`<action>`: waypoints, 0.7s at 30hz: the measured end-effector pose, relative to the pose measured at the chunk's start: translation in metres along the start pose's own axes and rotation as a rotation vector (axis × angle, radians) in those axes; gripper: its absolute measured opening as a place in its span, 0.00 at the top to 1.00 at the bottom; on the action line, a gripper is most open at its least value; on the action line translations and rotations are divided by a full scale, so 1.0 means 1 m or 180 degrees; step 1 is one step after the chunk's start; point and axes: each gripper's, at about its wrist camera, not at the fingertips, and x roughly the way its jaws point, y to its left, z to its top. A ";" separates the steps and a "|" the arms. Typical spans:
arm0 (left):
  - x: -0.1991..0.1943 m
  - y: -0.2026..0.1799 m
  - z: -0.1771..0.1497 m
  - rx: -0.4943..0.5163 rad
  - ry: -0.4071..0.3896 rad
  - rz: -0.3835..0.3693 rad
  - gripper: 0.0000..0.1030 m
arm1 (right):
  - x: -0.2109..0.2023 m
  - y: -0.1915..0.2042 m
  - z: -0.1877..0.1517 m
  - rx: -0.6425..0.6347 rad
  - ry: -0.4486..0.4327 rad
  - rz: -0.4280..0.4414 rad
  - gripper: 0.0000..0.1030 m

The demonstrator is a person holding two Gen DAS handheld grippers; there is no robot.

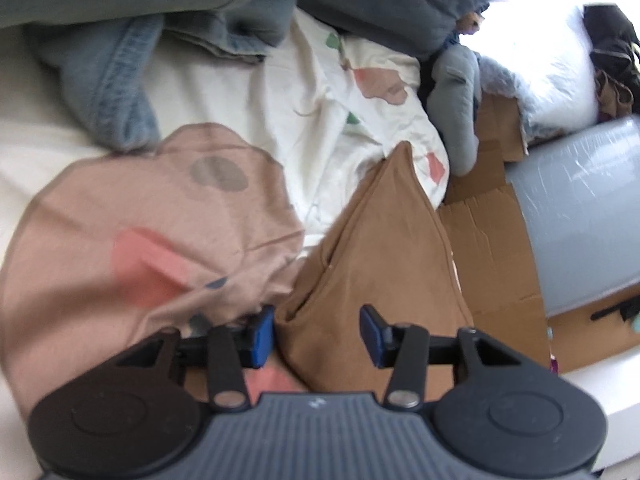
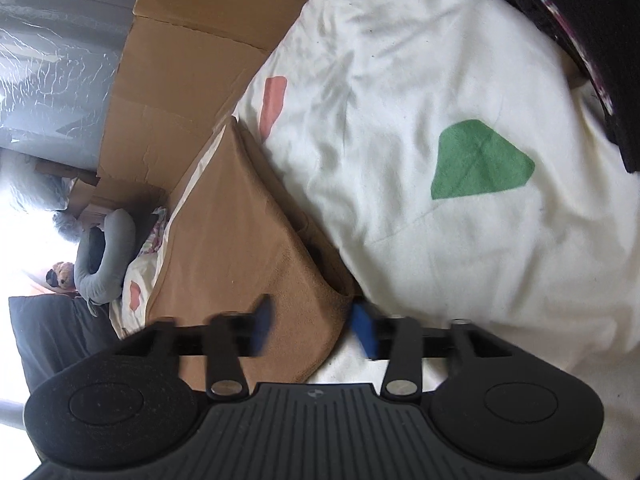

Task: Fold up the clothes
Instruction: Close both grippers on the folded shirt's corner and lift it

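Brown garment [image 1: 380, 248]: folded, lying on the bed's white patterned duvet [image 2: 460, 220] near the edge, beside flattened cardboard [image 1: 484, 240].
Your left gripper [image 1: 316, 334]: jaws apart, straddling the garment's near corner; no grip.
Your right gripper [image 2: 312, 330]: jaws apart around another corner of the same garment; blue pads [image 2: 362, 330] blurred, contact unclear.
Pink cloth [image 1: 152, 232]: spread on the bed left of the brown garment, touching it.
Denim and grey clothes [image 1: 132, 40]: piled further back.
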 end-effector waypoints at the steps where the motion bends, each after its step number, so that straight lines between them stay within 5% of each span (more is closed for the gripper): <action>1: 0.001 0.000 0.001 0.0013 0.0019 -0.0013 0.54 | 0.001 -0.001 -0.001 0.0005 0.0003 0.0002 0.47; 10: 0.004 -0.001 0.000 0.0246 0.0141 -0.0103 0.51 | 0.014 0.000 -0.006 0.0020 -0.0113 0.0087 0.48; 15: 0.005 0.002 0.005 0.0260 0.0196 -0.0125 0.59 | 0.018 0.005 -0.004 -0.0114 -0.0112 0.0056 0.50; 21: 0.002 0.010 0.004 0.0236 0.0176 -0.0104 0.77 | 0.019 0.008 0.002 -0.0224 -0.0080 -0.0017 0.73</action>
